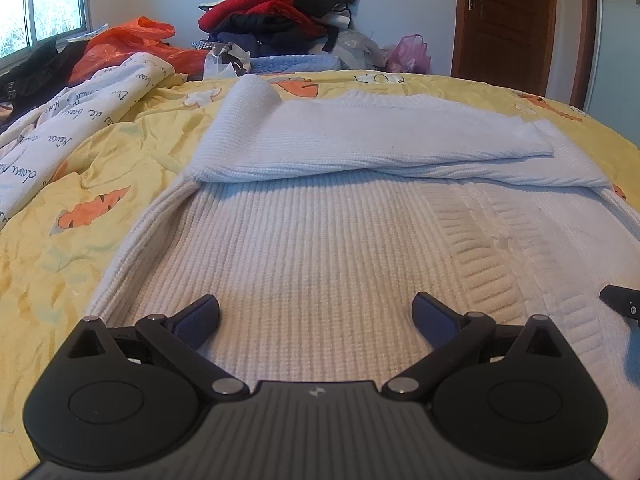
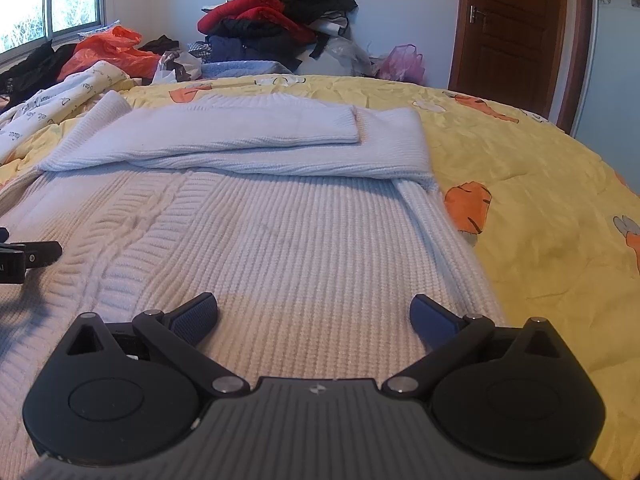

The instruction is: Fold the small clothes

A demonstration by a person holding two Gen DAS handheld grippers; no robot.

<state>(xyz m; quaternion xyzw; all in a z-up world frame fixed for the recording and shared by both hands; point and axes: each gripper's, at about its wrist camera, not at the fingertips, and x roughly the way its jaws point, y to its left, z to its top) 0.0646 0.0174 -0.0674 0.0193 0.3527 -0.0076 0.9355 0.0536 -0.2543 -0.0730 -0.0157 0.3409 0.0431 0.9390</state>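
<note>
Both grippers, left gripper [image 1: 316, 314] and right gripper [image 2: 314, 314], jaws wide and empty, low over white knit sweater [image 1: 320, 248] flat on yellow bedspread [image 1: 60, 248]; sleeves [image 1: 360, 136] already folded across chest, hem-up fold left.

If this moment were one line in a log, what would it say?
task: fold sweater | sweater: flat on bed, sleeves folded across | left gripper: open, empty | right gripper: open, empty

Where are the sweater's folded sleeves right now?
Both views show the folded sleeves lying across the white sweater's far end, ahead of the open tongs, before the clothes pile.
</note>
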